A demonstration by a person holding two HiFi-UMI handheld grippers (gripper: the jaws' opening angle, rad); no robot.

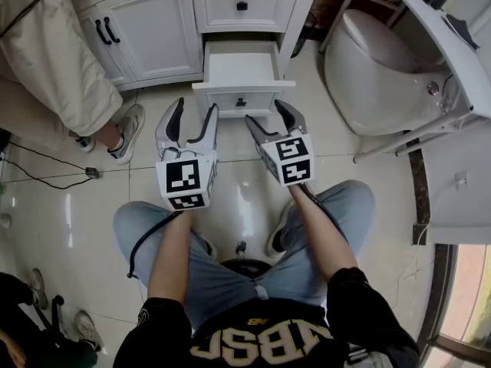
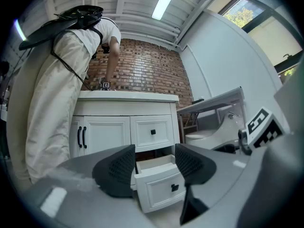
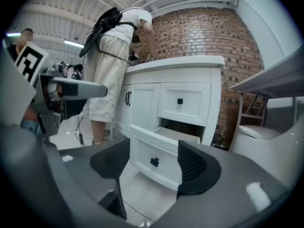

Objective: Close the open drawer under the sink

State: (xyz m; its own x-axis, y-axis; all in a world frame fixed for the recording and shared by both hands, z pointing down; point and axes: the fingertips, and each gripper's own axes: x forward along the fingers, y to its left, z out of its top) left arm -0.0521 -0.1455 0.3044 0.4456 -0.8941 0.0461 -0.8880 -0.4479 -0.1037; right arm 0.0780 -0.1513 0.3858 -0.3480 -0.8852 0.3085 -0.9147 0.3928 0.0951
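Observation:
The lower drawer (image 1: 241, 73) of the white vanity (image 1: 153, 21) stands pulled out, empty, with a small black knob (image 1: 241, 102) on its front panel. My left gripper (image 1: 192, 121) hovers just in front of the panel's left side, open and empty. Open too, my right gripper (image 1: 270, 119) sits off the panel's right side with nothing in it. In the left gripper view the drawer (image 2: 159, 184) shows beyond the gap of the left gripper (image 2: 154, 167). The right gripper view shows the drawer front (image 3: 154, 160) close ahead, beyond the right gripper (image 3: 149, 167). Neither gripper touches it.
A person in light trousers (image 1: 54, 52) stands at the vanity on the left, a shoe (image 1: 126, 133) near my left gripper. A white toilet (image 1: 376, 67) sits to the right. The upper drawer (image 1: 242, 4) is closed. A cable (image 1: 46, 176) runs over the tiled floor at left.

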